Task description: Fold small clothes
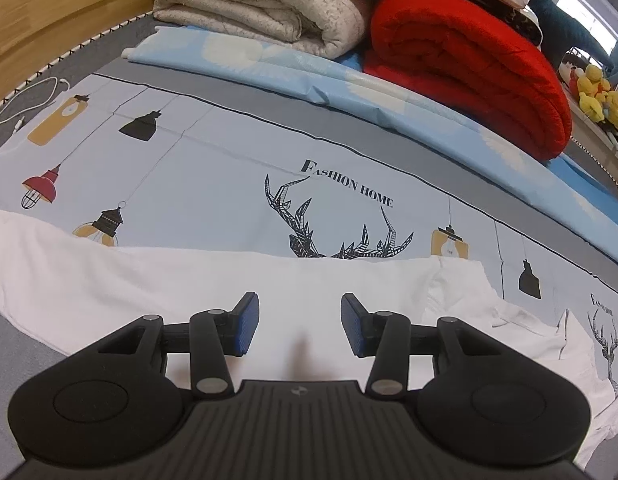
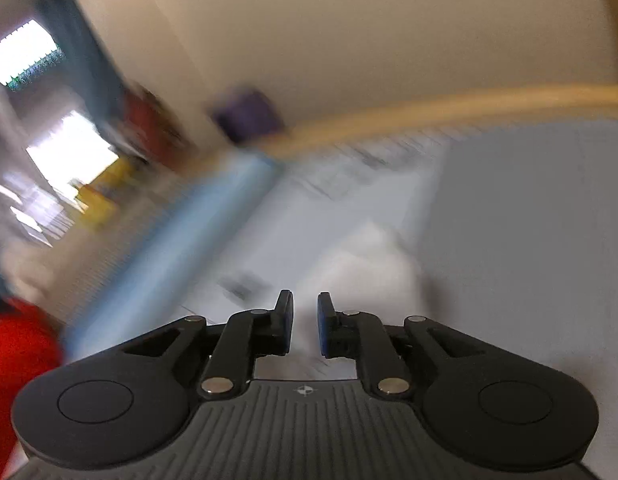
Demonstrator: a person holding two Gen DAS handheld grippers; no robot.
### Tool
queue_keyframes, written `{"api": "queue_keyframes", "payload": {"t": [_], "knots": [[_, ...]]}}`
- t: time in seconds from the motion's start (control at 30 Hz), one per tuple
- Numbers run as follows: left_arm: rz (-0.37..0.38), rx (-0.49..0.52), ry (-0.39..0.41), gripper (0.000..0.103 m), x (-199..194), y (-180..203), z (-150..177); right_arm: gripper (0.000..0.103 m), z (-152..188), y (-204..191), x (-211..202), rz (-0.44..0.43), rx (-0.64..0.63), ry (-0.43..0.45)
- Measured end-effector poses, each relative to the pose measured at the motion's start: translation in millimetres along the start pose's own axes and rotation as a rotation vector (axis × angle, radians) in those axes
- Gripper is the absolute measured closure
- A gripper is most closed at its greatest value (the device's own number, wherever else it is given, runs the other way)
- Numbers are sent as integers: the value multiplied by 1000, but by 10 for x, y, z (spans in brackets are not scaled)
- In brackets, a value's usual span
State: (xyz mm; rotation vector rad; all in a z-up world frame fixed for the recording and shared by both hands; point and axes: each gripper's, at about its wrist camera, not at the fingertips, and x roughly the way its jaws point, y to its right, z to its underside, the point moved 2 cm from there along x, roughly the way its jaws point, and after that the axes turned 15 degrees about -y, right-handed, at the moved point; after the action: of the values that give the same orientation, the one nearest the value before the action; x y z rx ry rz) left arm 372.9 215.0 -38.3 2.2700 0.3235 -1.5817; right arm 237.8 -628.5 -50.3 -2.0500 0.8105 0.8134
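A white garment [image 1: 149,280] lies spread flat on the printed bed sheet [image 1: 229,160], with a rumpled part at the right. My left gripper [image 1: 300,308] hovers low over the garment, open, its blue pads [image 1: 247,324] well apart and nothing between them. The right wrist view is heavily blurred. There my right gripper [image 2: 305,312] shows a narrow gap between its pads with nothing in it. It stands above the bed, and a blurred white cloth [image 2: 361,264] lies just beyond its tips.
At the back of the bed lie a folded beige blanket [image 1: 269,4], a red blanket [image 1: 469,68] and a light blue folded sheet [image 1: 269,60]. A white cable [image 1: 29,100] lies at the far left by the wooden headboard [image 1: 49,8]. Plush toys [image 1: 597,96] sit far right.
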Motion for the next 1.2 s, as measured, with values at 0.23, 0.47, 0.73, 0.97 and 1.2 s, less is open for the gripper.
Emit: {"api": "queue_keyframes", "payload": {"t": [0.23, 0.47, 0.73, 0.97, 1.2], "knots": [[-5, 6, -6, 53, 19, 15, 29, 87, 111, 297, 500, -147, 137, -176], [-14, 19, -16, 53, 73, 49, 27, 87, -17, 424, 790, -267, 271, -166], [-23, 34, -22, 53, 139, 98, -15, 84, -182, 507, 913, -273, 306, -93], [-20, 54, -25, 53, 163, 160, -15, 100, -463, 221, 323, -173, 74, 199], [4, 48, -31, 53, 129, 164, 14, 96, -414, 582, 572, 248, 208, -19]]}}
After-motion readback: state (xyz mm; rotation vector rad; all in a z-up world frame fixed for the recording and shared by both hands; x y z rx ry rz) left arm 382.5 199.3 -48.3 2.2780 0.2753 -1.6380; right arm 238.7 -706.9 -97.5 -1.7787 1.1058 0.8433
